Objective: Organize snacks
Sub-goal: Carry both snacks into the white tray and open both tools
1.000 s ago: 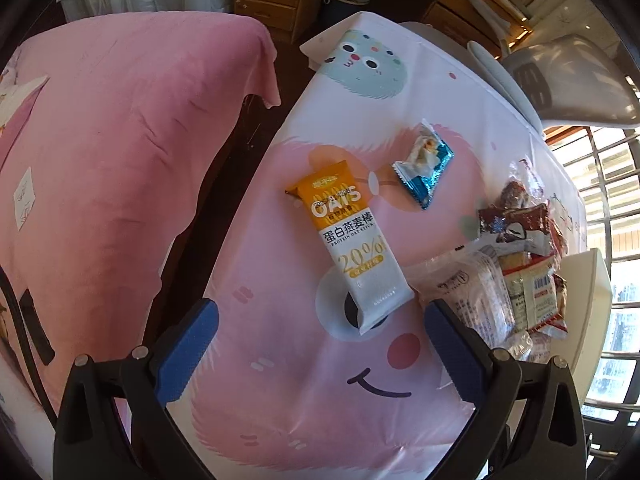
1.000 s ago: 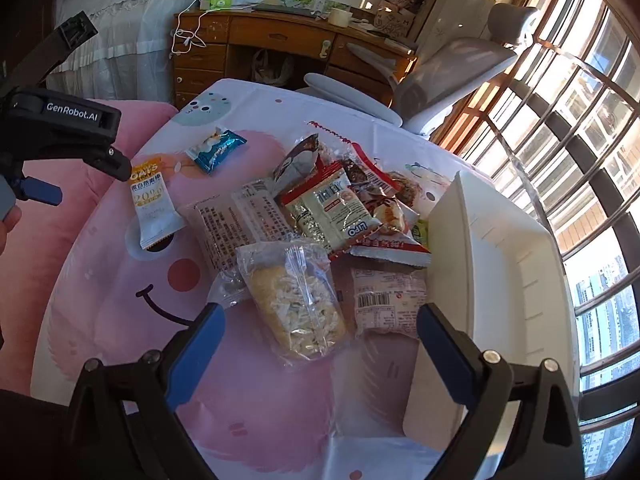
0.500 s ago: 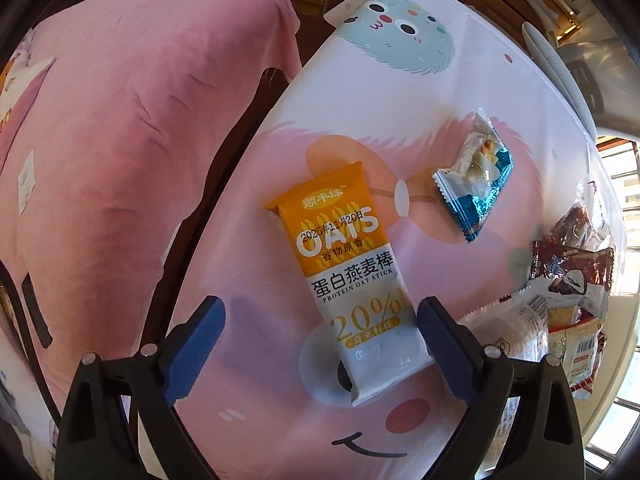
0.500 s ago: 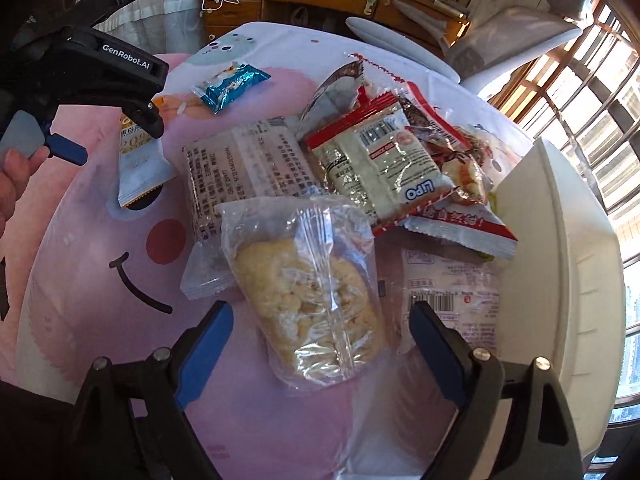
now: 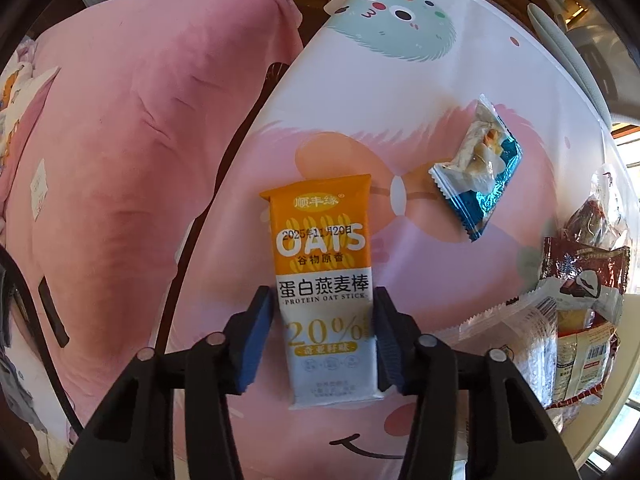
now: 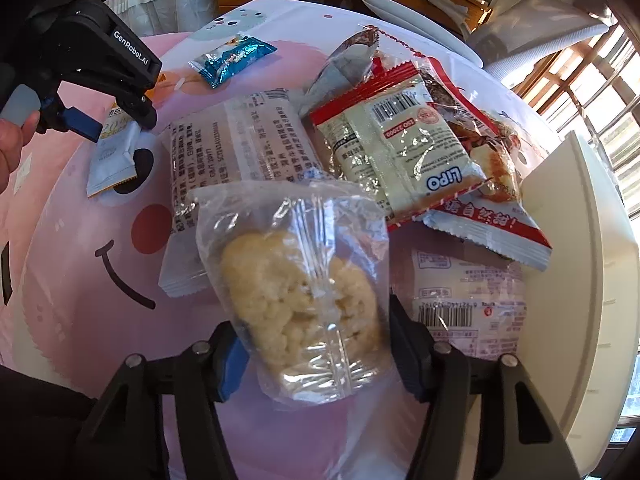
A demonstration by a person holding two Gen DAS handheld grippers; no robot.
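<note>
An orange and white oat bar packet (image 5: 320, 240) lies lengthwise on the pink cartoon tablecloth (image 5: 400, 80). My left gripper (image 5: 322, 296) points straight down over it. Its jaws are closing, and both blue pads touch the packet's long sides. The right wrist view shows that gripper (image 6: 116, 122) on the packet (image 6: 112, 160) at the far left. My right gripper (image 6: 312, 320) is closing on a clear bag of pale rice cracker (image 6: 304, 280), with its pads against the bag's two sides.
A blue foil sweet (image 5: 480, 176) lies beyond the oat bar. Several packets are heaped in the middle, among them a red and white Lipo pack (image 6: 400, 152) and a long clear one (image 6: 236, 136). A white tray (image 6: 580, 280) stands at the right. A pink blanket (image 5: 120, 160) lies left of the table.
Both grippers sank toward the table and their jaws narrowed from wide open. The left now flanks the oat bar tightly; the right has closed in on the clear cracker bag.
</note>
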